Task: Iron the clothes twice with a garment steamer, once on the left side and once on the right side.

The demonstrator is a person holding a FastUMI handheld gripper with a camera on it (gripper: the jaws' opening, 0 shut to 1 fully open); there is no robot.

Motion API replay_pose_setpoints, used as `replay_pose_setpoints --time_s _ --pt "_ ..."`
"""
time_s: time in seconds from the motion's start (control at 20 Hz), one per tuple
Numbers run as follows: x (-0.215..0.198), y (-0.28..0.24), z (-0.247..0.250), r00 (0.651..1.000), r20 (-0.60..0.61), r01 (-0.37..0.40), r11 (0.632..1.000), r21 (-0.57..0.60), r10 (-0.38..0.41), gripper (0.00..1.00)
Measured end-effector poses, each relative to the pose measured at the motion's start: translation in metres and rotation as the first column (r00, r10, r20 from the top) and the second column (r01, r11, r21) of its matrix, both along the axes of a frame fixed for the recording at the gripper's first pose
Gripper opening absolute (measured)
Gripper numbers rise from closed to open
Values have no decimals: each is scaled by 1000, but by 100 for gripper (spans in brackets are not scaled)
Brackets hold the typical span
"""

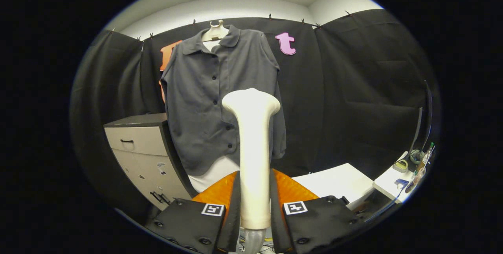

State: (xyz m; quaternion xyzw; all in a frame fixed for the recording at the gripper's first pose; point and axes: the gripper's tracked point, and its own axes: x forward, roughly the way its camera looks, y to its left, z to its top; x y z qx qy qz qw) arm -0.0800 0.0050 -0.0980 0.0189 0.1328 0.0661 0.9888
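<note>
A dark grey button-up shirt [204, 96] hangs on a pale mannequin form [215, 30] against the booth's black wall, beyond the fingers. My gripper [254, 203] is shut on the cream handle of the garment steamer [253, 148], which stands upright between the fingers. The steamer's flared head [251, 102] is in front of the shirt's lower right part, near the button line. I cannot tell whether the head touches the cloth. A clear hose end [253, 238] shows under the handle.
A beige drawer cabinet with a dark top [137, 144] stands left of the shirt. A white table [338, 183] lies to the right, and a further white surface [397, 179] carries small bottles and clutter beside a monitor edge [426, 120].
</note>
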Motion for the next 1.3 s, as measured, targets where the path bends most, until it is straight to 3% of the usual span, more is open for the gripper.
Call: replay_pose_setpoints --time_s 0.65,1.3 --pt "-13 -4 88 986 166 -26 1000 14 24 41" --pt "-8 1 101 980 197 -40 998 44 30 41"
